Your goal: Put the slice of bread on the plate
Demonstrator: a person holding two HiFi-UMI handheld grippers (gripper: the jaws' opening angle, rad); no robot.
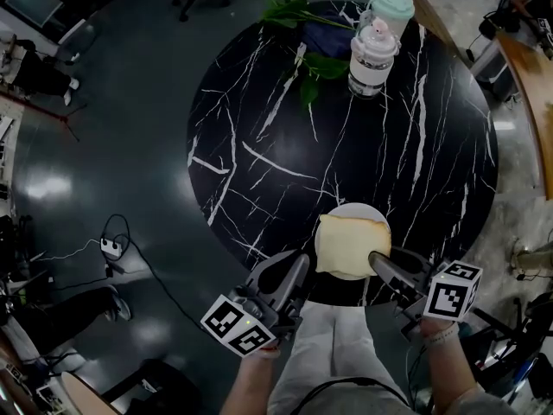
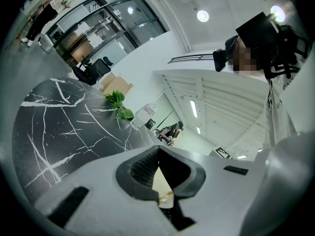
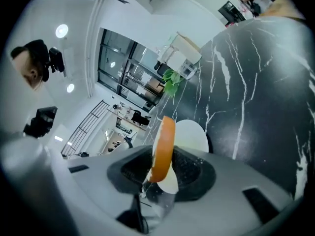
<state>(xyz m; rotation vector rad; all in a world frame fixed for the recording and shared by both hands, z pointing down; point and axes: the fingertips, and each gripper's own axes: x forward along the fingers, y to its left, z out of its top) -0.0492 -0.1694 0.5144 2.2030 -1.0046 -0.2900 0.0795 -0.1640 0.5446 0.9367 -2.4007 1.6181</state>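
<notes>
**toastwatcher:** Head view question: which way does the slice of bread [image 1: 350,242] lie from the claw doing the work? I'm trying to guess what the next move needs.

**marble_fan:** It's pinched by the right gripper [image 1: 375,260], which comes in at about 4 o'clock of the slice with its jaws closed on that edge. In the right gripper view the crust shows edge-on, sandwiched between the two pads, with nothing else in there. From the claw the bread stretches away toward 10 o'clock. It lies flat over the plate [image 1: 356,207] and covers most of it. Only a sliver of white rim peeks out at 12 o'clock, plus a bit at 6.

**toastwatcher:** Touching down or floating?

**marble_fan:** Honestly can't tell (the steep top-down angle hides any gap). My guess is it's on the plate or just above it. So what's left is basically letting go and backing out toward 4 o'clock without dragging the slice along. Its longer side runs 9 to 3, roughly centred on the plate, so I doubt it needs re-aiming.

**toastwatcher:** And the other claw?

**marble_fan:** The left gripper [image 1: 295,271] sits near the plate at its 8 o'clock, by the 6 o'clock edge of the table [image 1: 285,145]. Its tips are together and it's holding nothing. The right one is on the bread, so it's plainly the nearer.
</notes>
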